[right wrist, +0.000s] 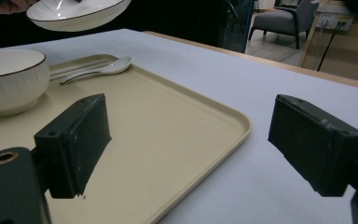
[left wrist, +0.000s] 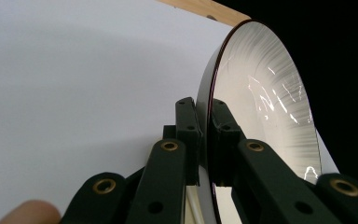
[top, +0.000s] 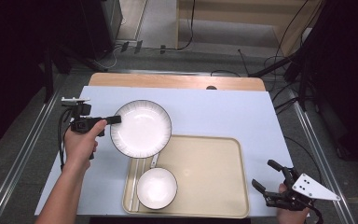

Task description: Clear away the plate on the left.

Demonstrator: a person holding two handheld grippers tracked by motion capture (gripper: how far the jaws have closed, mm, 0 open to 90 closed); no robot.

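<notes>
my left tongs (top: 114, 120) pinch the 9 o'clock rim of the big plate (top: 141, 128); in left gripper view the jaws sit either side of the rim. plate is lifted off the worktop (top: 205, 112), overhanging the tray (top: 209, 177) corner at tray's 10 o'clock. small bowl (top: 156, 187) sits in the tray at 7 o'clock, spoon (right wrist: 98, 70) just behind it. right tongs (top: 266, 173) spread wide, holding nothing, at 4 o'clock off the tray edge.
</notes>
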